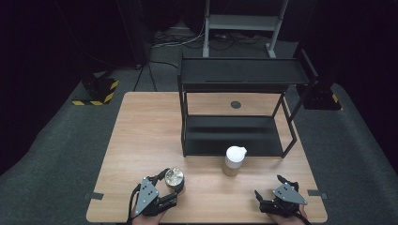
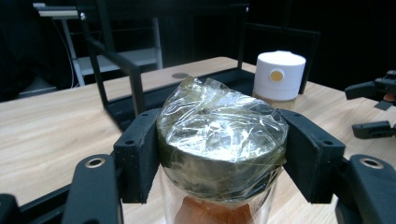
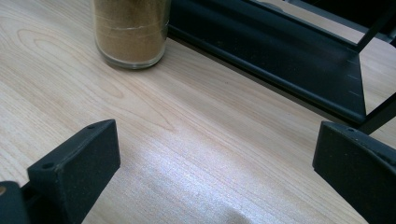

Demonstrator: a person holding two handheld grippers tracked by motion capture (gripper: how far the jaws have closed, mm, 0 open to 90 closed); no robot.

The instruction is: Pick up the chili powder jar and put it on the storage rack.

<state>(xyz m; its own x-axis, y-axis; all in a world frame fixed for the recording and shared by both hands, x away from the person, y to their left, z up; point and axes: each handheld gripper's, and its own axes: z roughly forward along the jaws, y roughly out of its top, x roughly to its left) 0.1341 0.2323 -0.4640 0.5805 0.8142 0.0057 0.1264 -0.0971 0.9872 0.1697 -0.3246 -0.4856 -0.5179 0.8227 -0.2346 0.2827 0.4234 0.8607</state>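
My left gripper (image 1: 172,183) is shut on a glass jar (image 1: 174,178) near the table's front left. Crinkled clear film covers the jar's dark lid (image 2: 223,140), and orange-brown powder shows below it. Both black pads (image 2: 139,151) press on the lid's sides. A second jar with a white cap (image 1: 234,159) and tan powder stands in front of the black shelf rack (image 1: 234,75); its cap (image 2: 280,74) and its glass base (image 3: 130,37) show in the gripper views. My right gripper (image 1: 272,185) rests open at the front right, with bare tabletop between its jaws.
The black two-level rack (image 3: 299,60) fills the middle and back of the wooden table (image 1: 145,136). Bare wood lies left of the rack and between the two grippers. Dark carpet, cables and a metal stand (image 1: 244,23) sit beyond the far edge.
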